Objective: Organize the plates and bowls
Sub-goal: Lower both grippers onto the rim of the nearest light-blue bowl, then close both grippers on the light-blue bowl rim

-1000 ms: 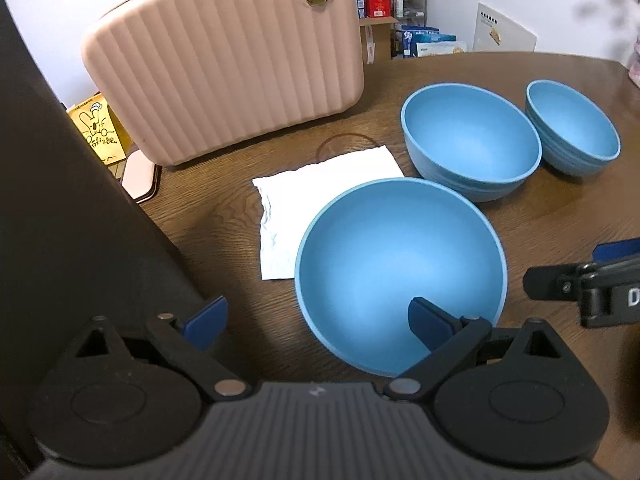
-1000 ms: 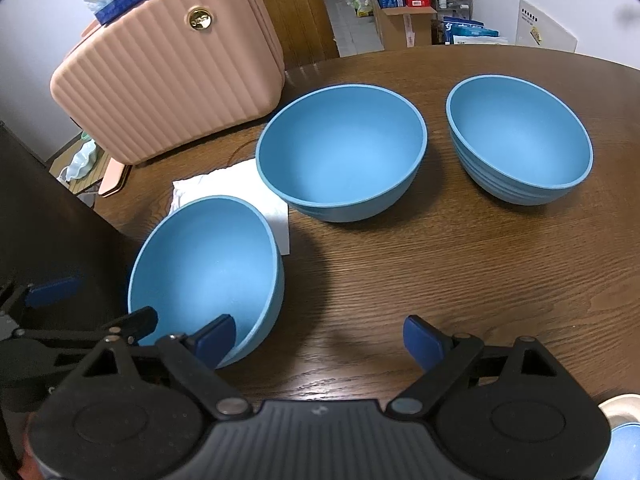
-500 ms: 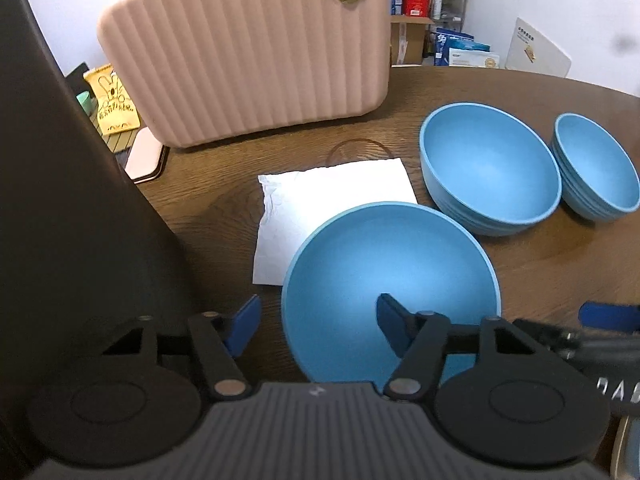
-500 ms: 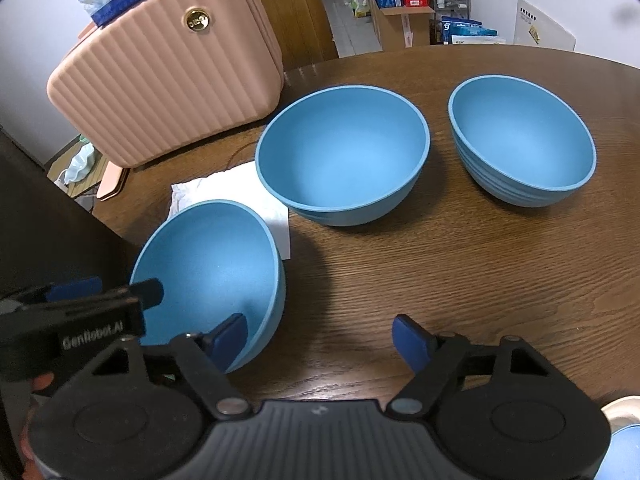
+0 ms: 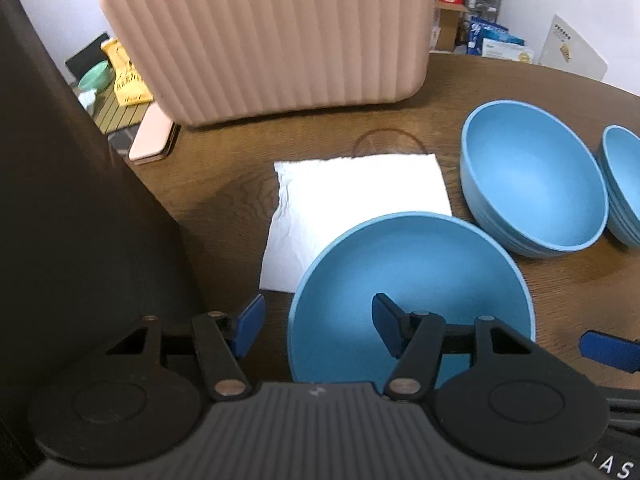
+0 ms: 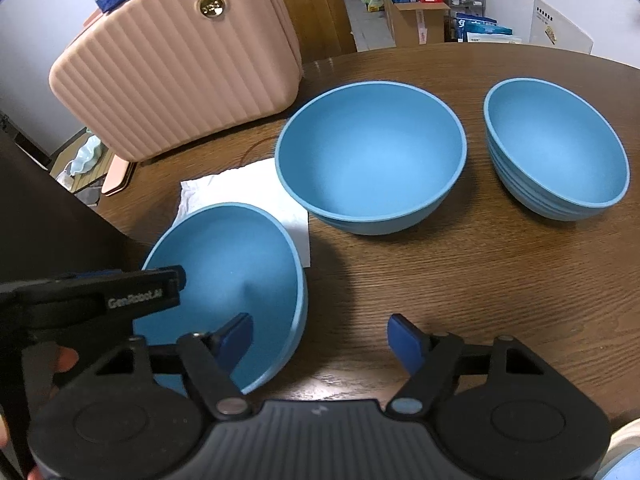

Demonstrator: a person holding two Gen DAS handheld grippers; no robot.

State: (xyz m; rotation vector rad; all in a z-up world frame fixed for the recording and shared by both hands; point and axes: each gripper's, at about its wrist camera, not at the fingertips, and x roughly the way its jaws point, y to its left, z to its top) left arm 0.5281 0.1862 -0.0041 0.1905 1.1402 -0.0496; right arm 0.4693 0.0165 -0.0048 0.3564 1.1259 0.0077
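Note:
Three blue bowls stand on the brown wooden table (image 6: 460,280). The nearest bowl (image 5: 412,280) (image 6: 236,264) lies partly on a white napkin (image 5: 352,208). My left gripper (image 5: 316,326) is open and straddles that bowl's near-left rim, one finger inside and one outside. My right gripper (image 6: 320,340) is open and straddles its right rim, left finger inside. A larger bowl (image 6: 372,152) (image 5: 532,184) stands in the middle. A ribbed stack of bowls (image 6: 556,148) (image 5: 624,184) stands at the right.
A pink ribbed case (image 5: 272,36) (image 6: 176,68) stands behind the napkin. A dark chair back (image 5: 72,220) rises at the left table edge. A pink phone (image 5: 154,136) lies by the case. Boxes and shelves (image 6: 420,4) stand beyond the table.
My left gripper has moved forward and narrowed around the near bowl's rim. My right gripper has moved left, so its left finger is now inside the bowl. The bowls have not shifted.

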